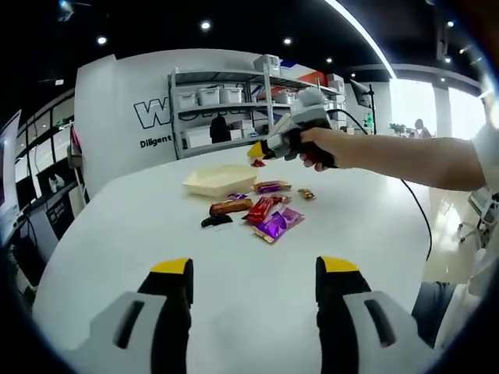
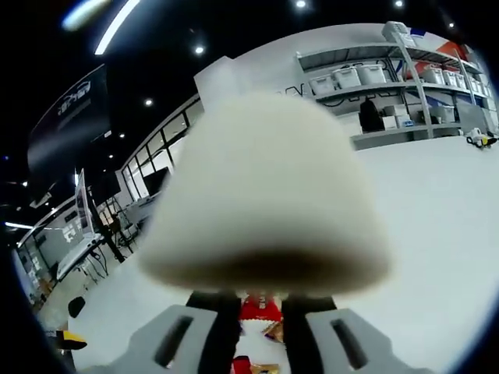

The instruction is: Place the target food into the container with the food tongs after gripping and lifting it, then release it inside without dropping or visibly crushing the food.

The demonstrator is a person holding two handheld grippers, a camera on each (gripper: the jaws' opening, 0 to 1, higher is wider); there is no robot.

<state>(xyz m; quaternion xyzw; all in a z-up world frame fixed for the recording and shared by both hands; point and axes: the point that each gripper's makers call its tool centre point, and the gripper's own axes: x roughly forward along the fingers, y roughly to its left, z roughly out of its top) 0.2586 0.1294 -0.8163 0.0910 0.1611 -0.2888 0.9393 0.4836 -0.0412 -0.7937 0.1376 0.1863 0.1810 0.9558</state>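
Snack [image 2: 260, 308] pinched in my right gripper [image 2: 260, 312], carried above tray [image 1: 221, 179] for release; left gripper [image 1: 253, 292] gapes idle over table [image 1: 366, 234]

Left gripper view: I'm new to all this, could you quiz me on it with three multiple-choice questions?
1. Where is the cream container?
A. On the shelves
B. On the white table, behind the wrapped snacks
C. On the floor

2. What colour is the packet between the right gripper jaws?
A. Green
B. Blue
C. Red

3. How do the left gripper jaws stand?
A. Apart, with nothing between them
B. Clamped on a snack
C. Holding the container

Answers: 1 B, since the container rests on the tabletop just beyond the snacks. 2 C, since a red packet shows at the jaw tips. 3 A, since bare table shows between the two jaws.
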